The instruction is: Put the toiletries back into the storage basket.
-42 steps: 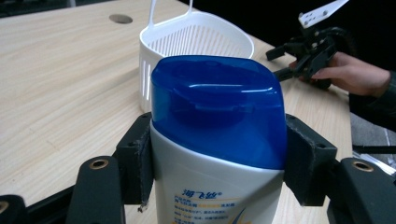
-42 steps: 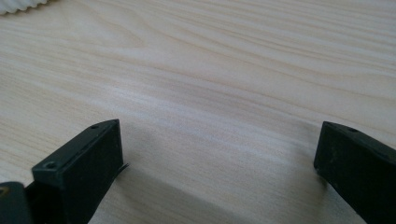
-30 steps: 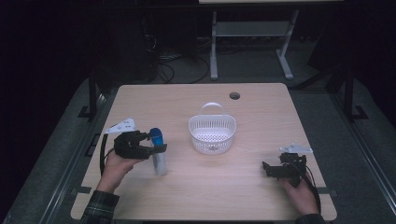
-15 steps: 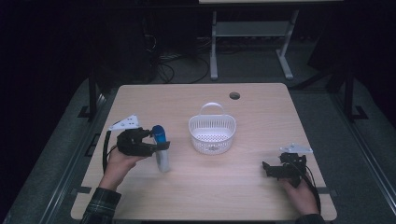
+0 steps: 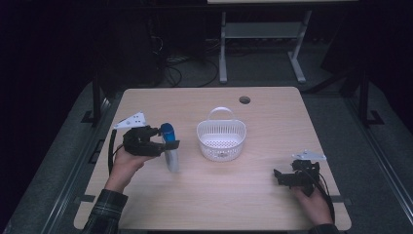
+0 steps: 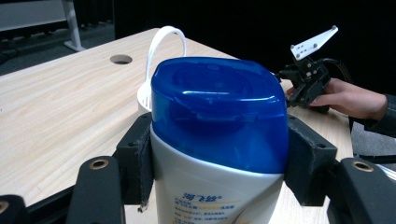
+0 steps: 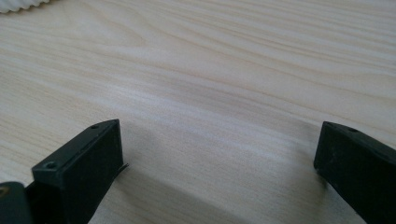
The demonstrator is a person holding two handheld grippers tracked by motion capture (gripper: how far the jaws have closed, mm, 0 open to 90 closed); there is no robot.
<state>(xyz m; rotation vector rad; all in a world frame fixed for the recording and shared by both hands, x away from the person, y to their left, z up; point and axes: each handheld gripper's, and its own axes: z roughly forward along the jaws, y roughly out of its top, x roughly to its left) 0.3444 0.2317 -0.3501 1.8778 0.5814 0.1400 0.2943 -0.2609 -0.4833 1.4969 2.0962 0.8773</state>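
Bottle, blue-capped and upright, is standing left of the white basket in the high view, the left gripper clamping it; in the left gripper view, both fingers are pressing its neck; in the right gripper view, fingers are resting apart on the bare worktop.

The high view looks forward and down on the whole table from afar. The left gripper view sits very close behind a blue-capped bottle, sharing the white basket with it. The right gripper view skims the tabletop closely, its top-left corner perhaps catching that basket.
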